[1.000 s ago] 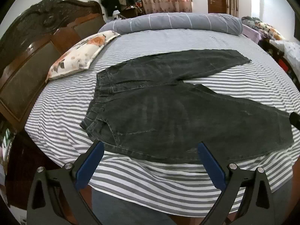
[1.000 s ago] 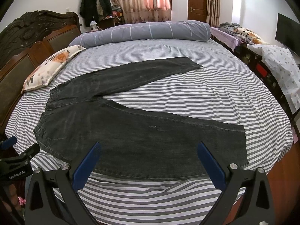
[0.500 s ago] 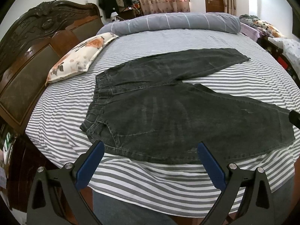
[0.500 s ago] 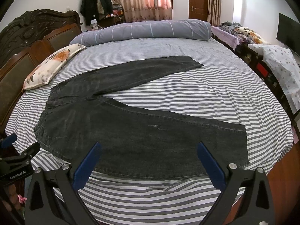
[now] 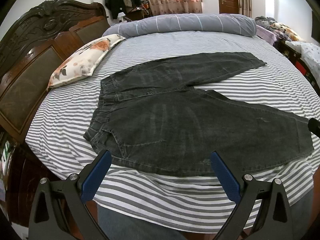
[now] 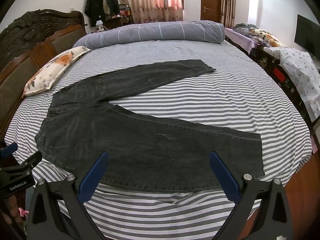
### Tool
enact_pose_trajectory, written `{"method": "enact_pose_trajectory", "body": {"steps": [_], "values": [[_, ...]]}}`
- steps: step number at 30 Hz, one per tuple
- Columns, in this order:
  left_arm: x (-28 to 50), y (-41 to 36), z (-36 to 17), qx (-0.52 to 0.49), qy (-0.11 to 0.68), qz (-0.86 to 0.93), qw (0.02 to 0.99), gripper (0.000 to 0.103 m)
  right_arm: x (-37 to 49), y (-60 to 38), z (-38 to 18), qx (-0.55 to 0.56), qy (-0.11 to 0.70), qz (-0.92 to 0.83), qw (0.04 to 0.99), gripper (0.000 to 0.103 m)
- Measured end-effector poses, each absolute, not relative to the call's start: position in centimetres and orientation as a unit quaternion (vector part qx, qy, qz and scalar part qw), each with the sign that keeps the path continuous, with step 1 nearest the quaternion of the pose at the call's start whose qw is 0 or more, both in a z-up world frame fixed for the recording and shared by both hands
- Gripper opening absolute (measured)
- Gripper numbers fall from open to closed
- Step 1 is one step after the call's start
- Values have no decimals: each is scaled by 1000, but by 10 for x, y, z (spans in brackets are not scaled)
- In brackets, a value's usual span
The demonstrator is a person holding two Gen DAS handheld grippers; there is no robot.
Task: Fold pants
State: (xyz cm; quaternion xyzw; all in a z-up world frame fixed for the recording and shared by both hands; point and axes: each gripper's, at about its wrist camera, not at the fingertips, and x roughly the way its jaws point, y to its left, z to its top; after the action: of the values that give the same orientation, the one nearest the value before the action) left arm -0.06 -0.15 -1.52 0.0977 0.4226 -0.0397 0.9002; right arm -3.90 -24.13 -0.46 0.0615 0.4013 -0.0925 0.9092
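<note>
Dark grey denim pants point(image 5: 180, 120) point(image 6: 140, 140) lie flat on the striped bed, waistband to the left, legs spread apart in a V toward the right. My left gripper point(image 5: 161, 160) hovers open over the near edge of the pants by the waist and hip. My right gripper point(image 6: 159, 161) is open above the near leg's lower edge, nothing between its blue fingers point(image 6: 92, 178). The left gripper's body point(image 6: 18, 168) shows at the left edge of the right wrist view.
A floral pillow point(image 5: 86, 60) and a grey rolled duvet point(image 5: 180, 23) lie at the far side of the bed. A carved wooden headboard point(image 5: 30, 64) stands on the left. Furniture with bedding point(image 6: 290, 66) lines the right side. The bed's near edge point(image 5: 170, 206) is just below the grippers.
Both views have risen slightly and the pants sit a little lower in frame; the grippers stay open and the pants have not moved.
</note>
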Motion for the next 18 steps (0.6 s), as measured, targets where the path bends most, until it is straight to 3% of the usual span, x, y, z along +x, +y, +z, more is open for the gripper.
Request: {"method": "enact_pose_trajectory", "body": {"steps": [15,18], "values": [[13,3,-23,90,433,-39,896,98,-30,-245,-11,62,412,-90,904,99],[22,10,-28,79,441,-39,893,93,-25,-244,-12,69,417,-83,903,99]]}}
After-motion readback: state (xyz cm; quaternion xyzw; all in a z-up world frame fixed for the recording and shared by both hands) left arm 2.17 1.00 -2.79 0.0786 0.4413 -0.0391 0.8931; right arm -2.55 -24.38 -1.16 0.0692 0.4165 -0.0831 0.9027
